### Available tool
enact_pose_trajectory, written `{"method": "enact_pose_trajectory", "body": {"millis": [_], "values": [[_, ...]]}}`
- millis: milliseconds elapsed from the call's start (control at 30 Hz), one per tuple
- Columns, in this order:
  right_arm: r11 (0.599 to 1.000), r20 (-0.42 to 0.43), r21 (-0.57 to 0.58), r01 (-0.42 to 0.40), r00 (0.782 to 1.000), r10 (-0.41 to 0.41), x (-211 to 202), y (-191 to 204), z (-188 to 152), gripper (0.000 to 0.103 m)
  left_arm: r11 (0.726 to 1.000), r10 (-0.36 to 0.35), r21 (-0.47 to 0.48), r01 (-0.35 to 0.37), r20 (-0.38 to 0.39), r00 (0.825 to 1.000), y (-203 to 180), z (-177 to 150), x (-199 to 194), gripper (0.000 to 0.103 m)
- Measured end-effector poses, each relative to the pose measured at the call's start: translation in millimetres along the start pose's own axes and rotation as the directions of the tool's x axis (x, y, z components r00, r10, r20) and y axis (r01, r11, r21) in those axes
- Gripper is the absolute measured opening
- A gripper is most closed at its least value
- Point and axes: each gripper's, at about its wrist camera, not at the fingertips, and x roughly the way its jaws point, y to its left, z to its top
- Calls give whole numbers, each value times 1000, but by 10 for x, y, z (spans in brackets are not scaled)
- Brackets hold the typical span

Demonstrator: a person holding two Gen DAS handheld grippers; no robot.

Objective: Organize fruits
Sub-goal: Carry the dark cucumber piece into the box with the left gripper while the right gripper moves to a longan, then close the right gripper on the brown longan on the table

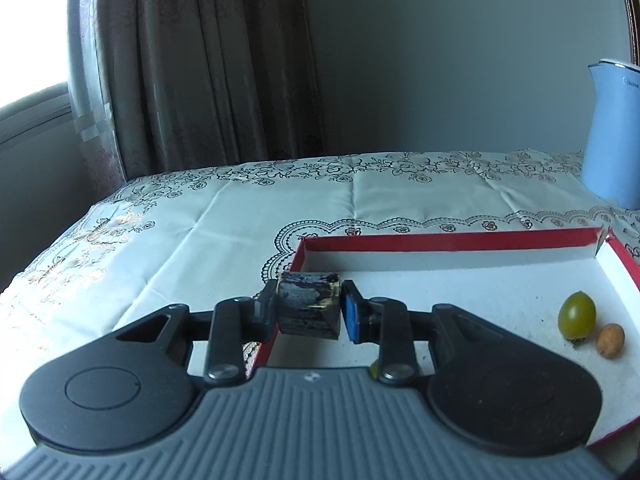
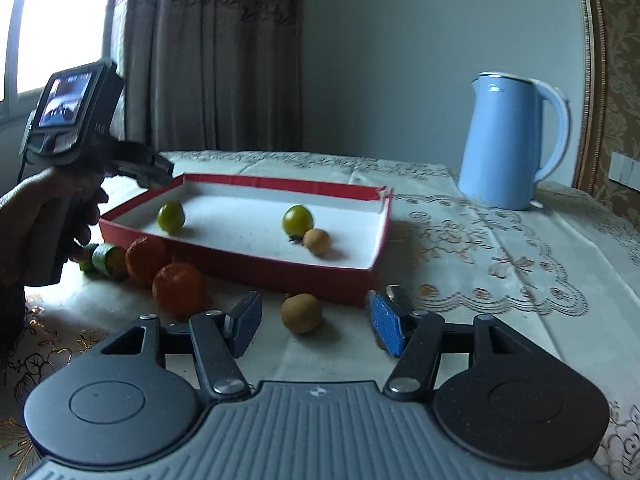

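Observation:
A red box (image 1: 440, 240) with a white inside lies on the table; it also shows in the right wrist view (image 2: 248, 268). In it lie two green fruits (image 2: 298, 219) (image 2: 171, 216) and a small brown fruit (image 2: 317, 241). My left gripper (image 1: 308, 312) is shut on a dark block (image 1: 309, 307) over the box's left corner. My right gripper (image 2: 310, 324) is open, low over the cloth, with a brown round fruit (image 2: 301, 313) between its fingers. Two oranges (image 2: 179, 288) (image 2: 146, 254) and a green cut piece (image 2: 106, 260) lie in front of the box.
A blue kettle (image 2: 508, 140) stands at the back right of the table. The left hand-held gripper body (image 2: 76, 120) hangs over the box's left end. Curtains and a wall stand behind. A patterned cloth (image 1: 240, 220) covers the table.

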Motion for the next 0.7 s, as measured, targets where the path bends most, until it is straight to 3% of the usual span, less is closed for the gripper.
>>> {"method": "enact_pose_trajectory", "body": {"millis": [167, 367, 567, 700], "values": [[1000, -53, -24, -13, 999, 12, 189, 78, 44, 60, 1000, 0, -4, 0, -8, 1000, -6, -24, 28, 30], [999, -98, -45, -12, 995, 7, 344, 121, 83, 60, 1000, 16, 6, -16, 35, 999, -25, -33, 1, 49], [999, -121, -39, -16, 993, 11, 439, 116, 97, 60, 1000, 20, 12, -20, 43, 999, -23, -39, -16, 50], [999, -135, -19, -26, 991, 23, 499, 81, 101, 52, 1000, 26, 7, -26, 60, 998, 1, -26, -90, 59]]}}
